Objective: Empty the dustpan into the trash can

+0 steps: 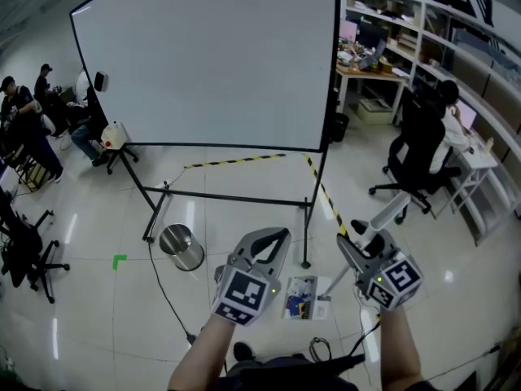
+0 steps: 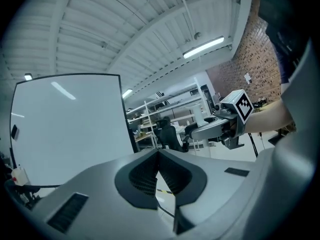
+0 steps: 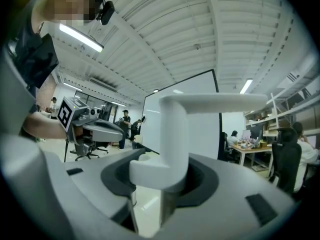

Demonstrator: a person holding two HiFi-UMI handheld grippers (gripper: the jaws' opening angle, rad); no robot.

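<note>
My right gripper clamps the dustpan's white handle. My left gripper is pressed together, empty. The dustpan sits on the floor between them, with the trash can at its ten o'clock.

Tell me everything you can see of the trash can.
The trash can is a round bin of shiny silvery metal, upright on the pale glossy floor, its top open with no lid showing. It stands beside the foot of the whiteboard stand, ahead and left of the left gripper. A dark cable runs past it. Neither gripper touches it.
</note>
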